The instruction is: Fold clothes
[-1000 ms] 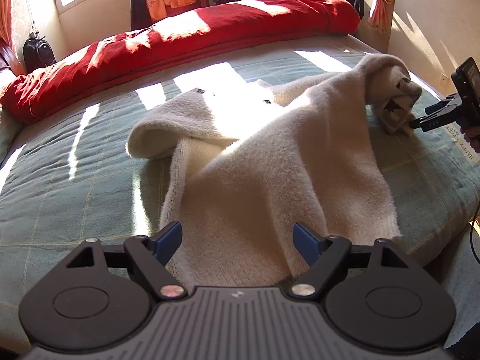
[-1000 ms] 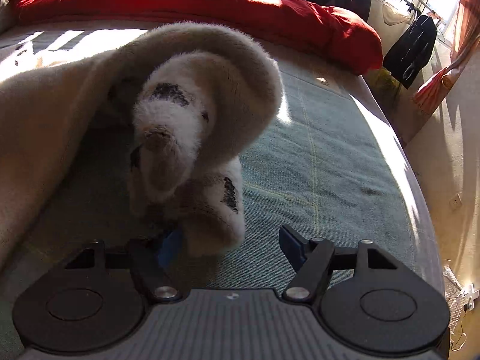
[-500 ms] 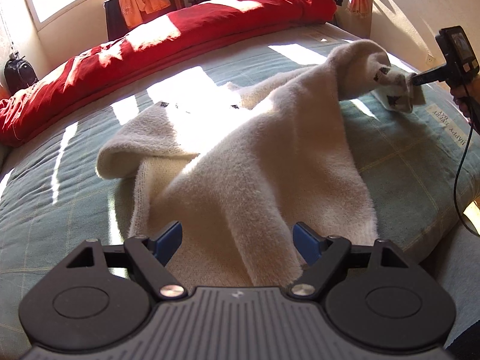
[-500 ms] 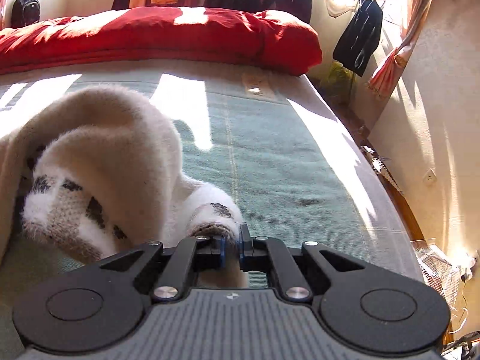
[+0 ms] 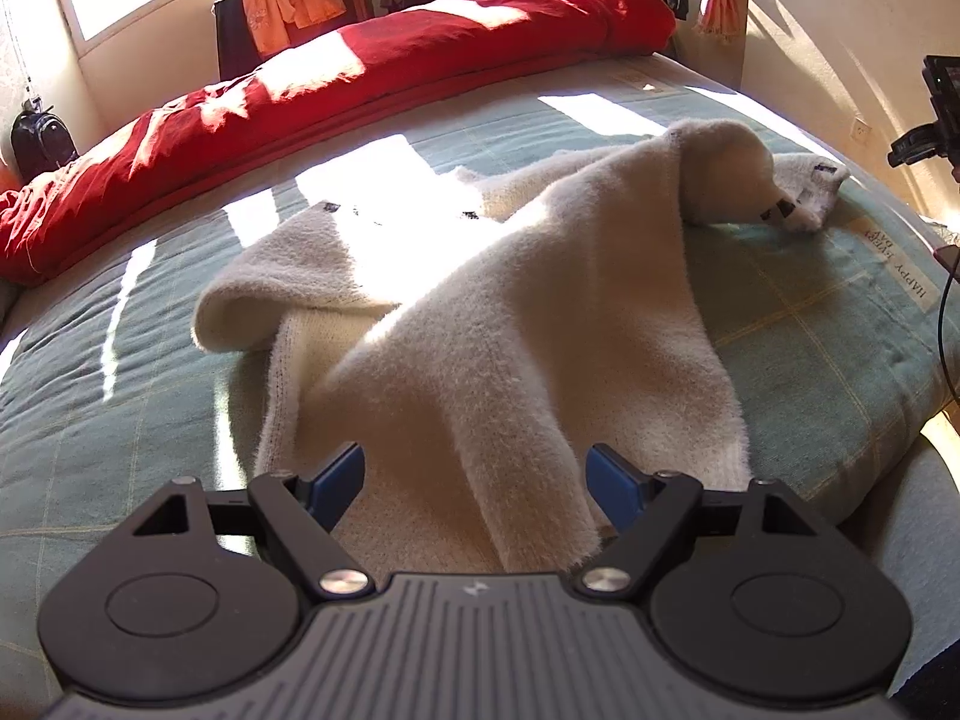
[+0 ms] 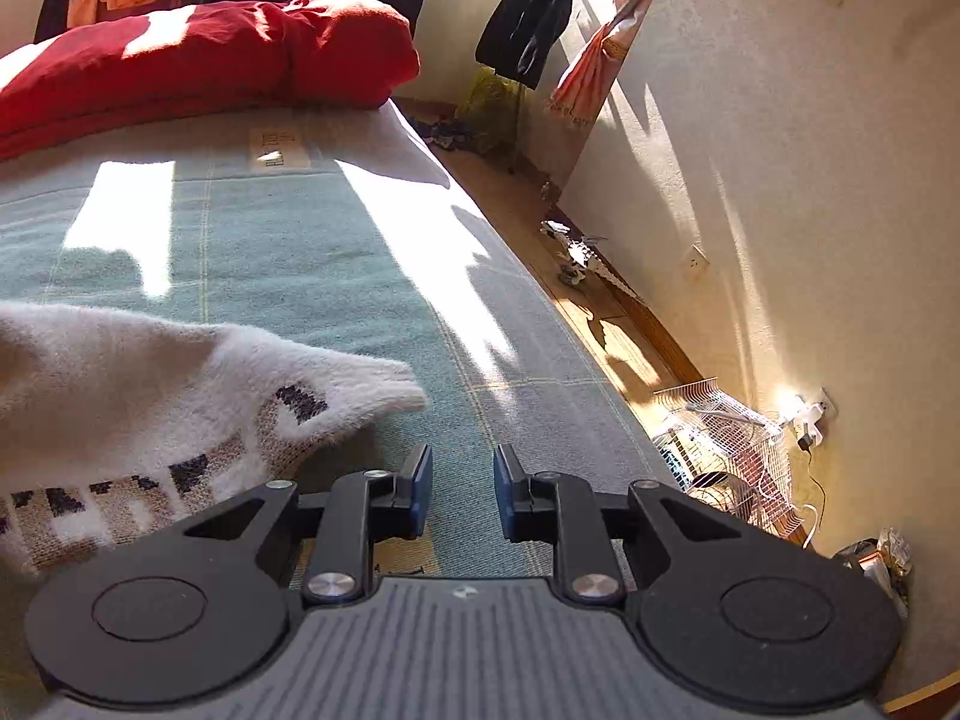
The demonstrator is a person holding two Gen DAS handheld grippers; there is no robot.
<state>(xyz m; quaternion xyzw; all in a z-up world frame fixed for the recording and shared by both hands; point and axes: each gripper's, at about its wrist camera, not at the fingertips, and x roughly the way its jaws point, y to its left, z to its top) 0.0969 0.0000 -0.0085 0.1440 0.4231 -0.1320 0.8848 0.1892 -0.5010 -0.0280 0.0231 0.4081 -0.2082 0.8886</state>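
A fluffy cream sweater (image 5: 510, 312) lies rumpled across the green bed cover (image 5: 120, 420). Its sleeve stretches to the right and ends in a patterned cuff (image 5: 804, 198) resting on the cover. My left gripper (image 5: 477, 480) is open, its blue pads either side of the sweater's near hem. In the right wrist view the cuff (image 6: 240, 420) with dark blocks lies to the left of my right gripper (image 6: 462, 492), which is partly open with nothing between its pads. The right gripper's body (image 5: 936, 114) shows at the far right of the left wrist view, off the cuff.
A red duvet (image 5: 360, 78) is rolled along the far side of the bed. The bed's right edge (image 6: 570, 348) drops to a wooden floor with a white wire basket (image 6: 726, 456) by the wall. Clothes hang near the window (image 5: 294, 0).
My right gripper closed on the cuff, pulled the sleeve out to the right, then let go and drew back. The cuff now rests on the cover. The left gripper stayed open.
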